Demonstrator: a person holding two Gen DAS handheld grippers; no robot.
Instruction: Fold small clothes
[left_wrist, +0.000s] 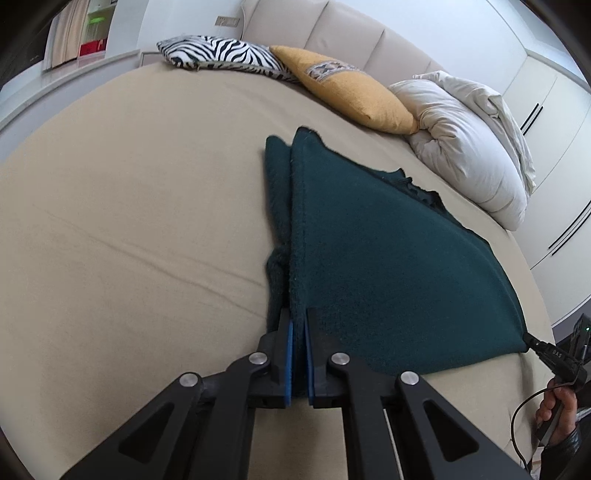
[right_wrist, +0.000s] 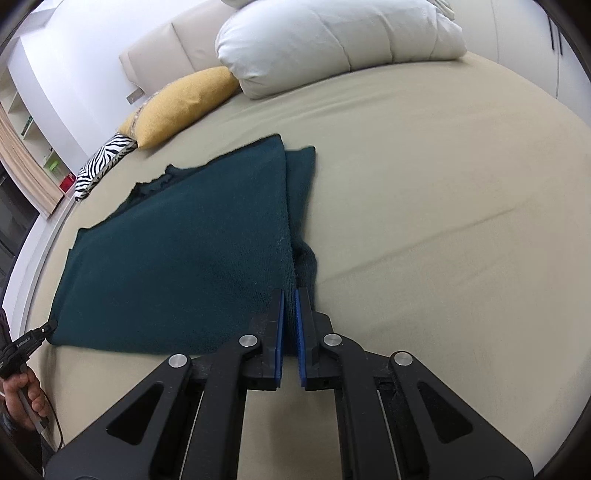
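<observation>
both tongs, left (left_wrist: 298, 325) and right (right_wrist: 290, 295), pinch the green garment (left_wrist: 380, 251) on a beige bed (left_wrist: 129, 221) (pillows (left_wrist: 461, 147) by headboard).

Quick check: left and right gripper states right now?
Left gripper: closed on a near corner of the green garment.
Right gripper: closed on the other near corner.

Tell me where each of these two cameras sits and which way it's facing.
Left wrist: on the left gripper, looking along its fingers over the green garment toward the pillows; the right gripper and hand show at right.
Right wrist: on the right gripper, looking the same way; the left gripper and hand show at left.
Shared: garment, yellow pillow, white duvet, bed.
</observation>
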